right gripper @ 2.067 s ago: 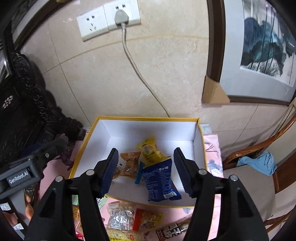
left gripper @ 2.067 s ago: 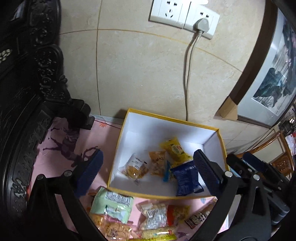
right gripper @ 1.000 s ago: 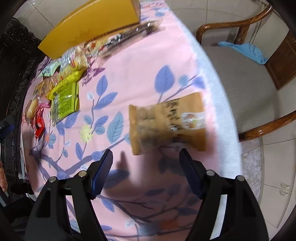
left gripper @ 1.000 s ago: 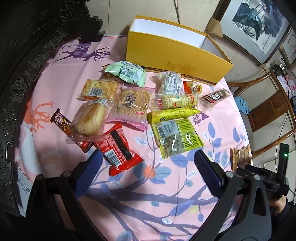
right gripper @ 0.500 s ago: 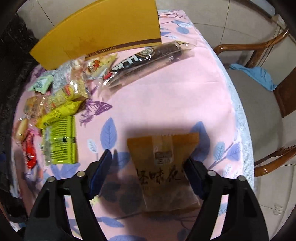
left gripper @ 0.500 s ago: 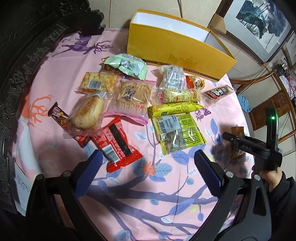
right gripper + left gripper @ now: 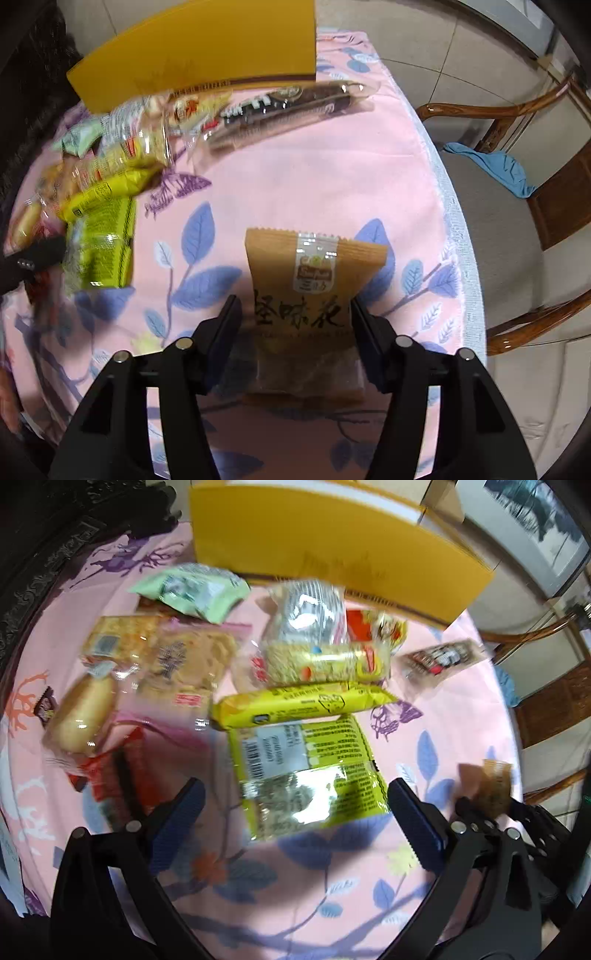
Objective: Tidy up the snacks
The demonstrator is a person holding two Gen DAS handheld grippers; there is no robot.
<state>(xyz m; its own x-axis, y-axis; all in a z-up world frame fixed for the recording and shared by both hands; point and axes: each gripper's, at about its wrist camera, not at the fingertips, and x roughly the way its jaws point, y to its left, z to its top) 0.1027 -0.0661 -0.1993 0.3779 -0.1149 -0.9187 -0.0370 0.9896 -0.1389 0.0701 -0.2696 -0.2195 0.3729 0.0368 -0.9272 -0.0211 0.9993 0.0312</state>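
Nearest, in the right wrist view: right gripper (image 7: 295,314) pointing steeply down at the pink leaf-print tablecloth (image 7: 314,177), jaws closing, with the brown snack packet (image 7: 310,288) lying flat between them. Right finger just at the packet's edge, left finger a sliver clear of it; not yet pinched, as far as can be told. Packet near the table's right edge, well apart from the other snacks.

In the left wrist view: left gripper (image 7: 295,812) held apart and empty above the cloth, with the lower end of the green seed packet (image 7: 306,771) between its blue-padded fingers (image 7: 177,823), untouched. Just beyond that packet, touching its top edge, a long yellow bar (image 7: 303,703). Further back, a clear noodle-snack bag (image 7: 314,642), a red-and-yellow packet (image 7: 373,627) and a pale green pouch (image 7: 192,589). To the left, a wrapped bun (image 7: 81,712), cracker packs (image 7: 177,653) and a red wrapper (image 7: 122,782), all blurred. To the right, a dark chocolate bar (image 7: 439,657).

Farthest, the yellow box (image 7: 332,550) at the table's back edge, with the snack pile just in front of it. Past the right edge, a wooden chair (image 7: 517,206) with a blue cloth (image 7: 491,166) on its seat.
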